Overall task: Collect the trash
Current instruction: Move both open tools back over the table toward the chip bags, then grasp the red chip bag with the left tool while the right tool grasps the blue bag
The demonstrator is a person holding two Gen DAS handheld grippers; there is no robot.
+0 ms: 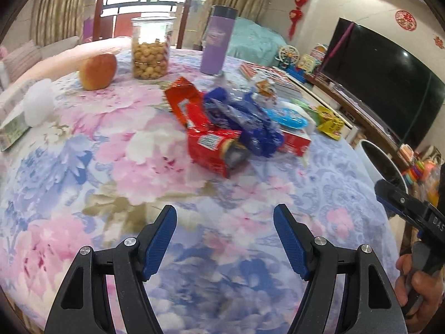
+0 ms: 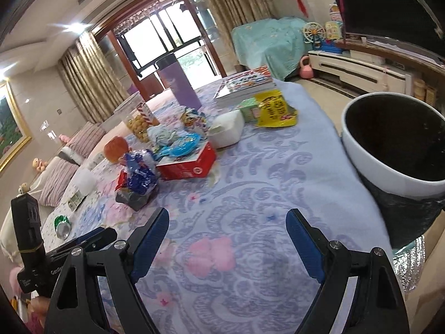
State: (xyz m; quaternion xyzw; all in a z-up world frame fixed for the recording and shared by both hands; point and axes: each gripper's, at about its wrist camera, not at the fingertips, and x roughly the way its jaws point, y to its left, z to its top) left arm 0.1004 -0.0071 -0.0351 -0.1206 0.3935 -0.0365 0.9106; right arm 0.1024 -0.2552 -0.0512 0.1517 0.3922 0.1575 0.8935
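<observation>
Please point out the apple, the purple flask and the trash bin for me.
apple (image 1: 98, 71), left wrist view, front skin.
purple flask (image 1: 216, 47), left wrist view, body.
trash bin (image 2: 370, 156), right wrist view, white outer wall.

Ahead of the gripper, bright daylight floods through a glass balcony door (image 2: 169, 41) framed in reddish wood, with gold striped curtains (image 2: 89, 78) on both sides. Off to its right, a dark television (image 1: 381, 83) sits above a low cabinet (image 2: 358, 69). Leftward lies what looks like a cushioned sofa (image 2: 69, 161).
</observation>
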